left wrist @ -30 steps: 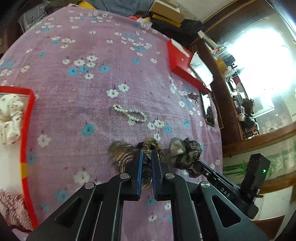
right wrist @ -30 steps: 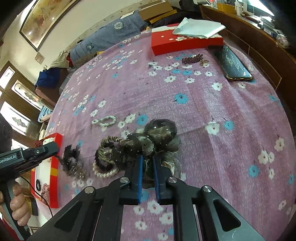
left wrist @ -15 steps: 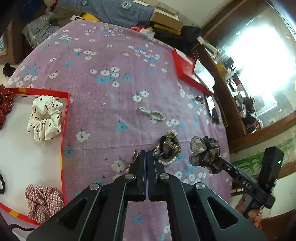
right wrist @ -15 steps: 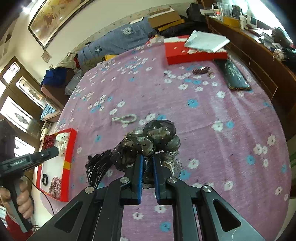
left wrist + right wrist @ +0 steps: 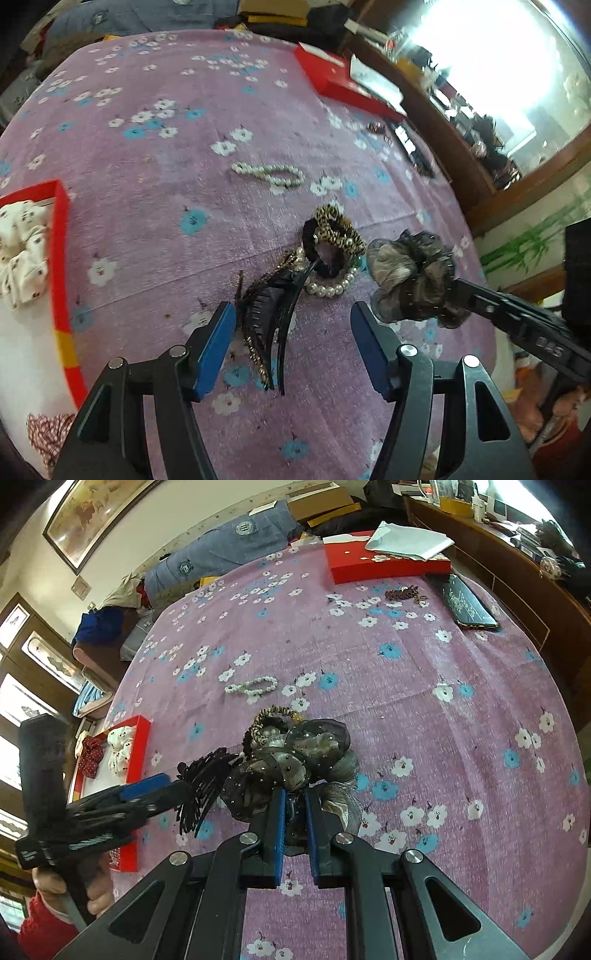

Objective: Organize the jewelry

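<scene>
My left gripper (image 5: pixel 293 332) is open and empty, just above a black hair claw clip (image 5: pixel 273 314) that lies on the purple floral cloth. Beyond the clip lie a leopard-print scrunchie (image 5: pixel 332 229) and a pearl bracelet (image 5: pixel 328 288). My right gripper (image 5: pixel 293 812) is shut on a grey sheer scrunchie (image 5: pixel 295 760), held off the cloth; it also shows in the left wrist view (image 5: pixel 413 280). A white bead bracelet (image 5: pixel 269 173) lies farther back. A red-rimmed tray (image 5: pixel 61 258) at the left holds a white dotted scrunchie (image 5: pixel 22 240) and a checked one (image 5: pixel 48 435).
A red box (image 5: pixel 384 565) with white paper on it stands at the table's far side, with a dark phone (image 5: pixel 465 602) and a brown brooch (image 5: pixel 404 592) near it. Clothes and boxes lie piled beyond the table. A wooden cabinet runs along the right.
My left gripper has opened and the black claw clip now lies on the cloth between its fingers. My right gripper stays shut on the grey scrunchie, held slightly higher.
</scene>
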Action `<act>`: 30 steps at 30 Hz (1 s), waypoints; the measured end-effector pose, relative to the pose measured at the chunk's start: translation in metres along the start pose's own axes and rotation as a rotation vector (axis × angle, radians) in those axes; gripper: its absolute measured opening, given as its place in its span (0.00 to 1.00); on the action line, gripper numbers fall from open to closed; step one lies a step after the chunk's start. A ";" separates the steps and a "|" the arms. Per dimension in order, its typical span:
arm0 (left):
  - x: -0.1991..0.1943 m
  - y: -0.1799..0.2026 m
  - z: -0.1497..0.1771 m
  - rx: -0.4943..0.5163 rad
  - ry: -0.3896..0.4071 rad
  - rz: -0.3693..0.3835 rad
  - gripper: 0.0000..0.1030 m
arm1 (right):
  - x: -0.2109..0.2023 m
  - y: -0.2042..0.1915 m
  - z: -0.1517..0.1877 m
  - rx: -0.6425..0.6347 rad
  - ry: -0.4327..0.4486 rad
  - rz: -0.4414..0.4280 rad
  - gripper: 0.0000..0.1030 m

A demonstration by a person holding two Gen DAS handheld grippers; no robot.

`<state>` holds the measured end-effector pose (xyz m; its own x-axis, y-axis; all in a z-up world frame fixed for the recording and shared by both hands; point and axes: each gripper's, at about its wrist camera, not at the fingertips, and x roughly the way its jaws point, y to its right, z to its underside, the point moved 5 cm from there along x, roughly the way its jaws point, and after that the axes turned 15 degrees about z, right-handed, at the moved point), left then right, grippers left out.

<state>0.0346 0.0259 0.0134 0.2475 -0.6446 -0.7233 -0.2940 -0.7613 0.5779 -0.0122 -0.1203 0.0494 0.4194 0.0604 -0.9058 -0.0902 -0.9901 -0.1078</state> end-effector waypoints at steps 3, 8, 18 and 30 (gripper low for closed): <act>0.007 0.001 -0.003 0.010 0.001 -0.023 0.61 | -0.001 0.000 0.001 -0.001 0.001 0.005 0.11; 0.011 -0.006 -0.006 0.000 -0.017 -0.085 0.24 | -0.002 -0.004 0.002 -0.006 0.000 0.009 0.11; -0.031 -0.020 -0.001 -0.066 0.051 -0.048 0.00 | -0.004 -0.038 -0.002 -0.060 0.017 -0.006 0.11; -0.022 -0.016 0.003 -0.049 0.049 0.082 0.45 | -0.009 -0.046 0.003 -0.050 0.019 0.012 0.12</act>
<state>0.0306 0.0525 0.0191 0.2693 -0.7065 -0.6545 -0.2698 -0.7077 0.6529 -0.0147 -0.0744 0.0612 0.4358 0.0463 -0.8988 -0.0499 -0.9959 -0.0755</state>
